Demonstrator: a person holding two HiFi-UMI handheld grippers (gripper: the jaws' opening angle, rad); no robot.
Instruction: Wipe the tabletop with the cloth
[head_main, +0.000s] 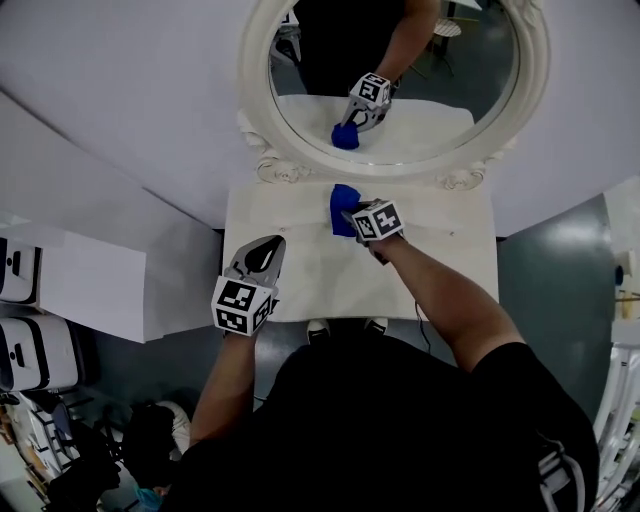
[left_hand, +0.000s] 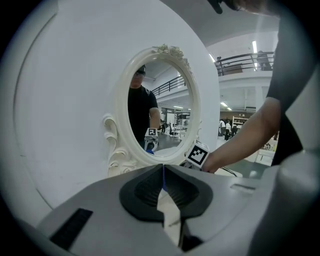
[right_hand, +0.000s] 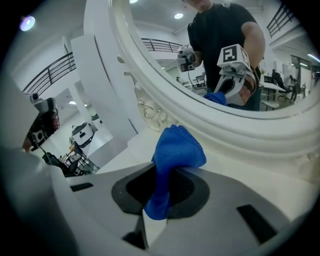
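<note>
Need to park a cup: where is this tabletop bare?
Bare: the right side of the tabletop, from the forearm to the right edge, and the back left, between mirror frame and left tongs. Crowded: back centre, where the right tongs hold the cloth, and the front left corner under the left tongs.

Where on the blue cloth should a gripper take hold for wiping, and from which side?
Probably a bunched edge of the cloth, approached from the person's side of the tabletop, as the right gripper holds it: the soft bulk sticks out past the jaws, free to press flat.
</note>
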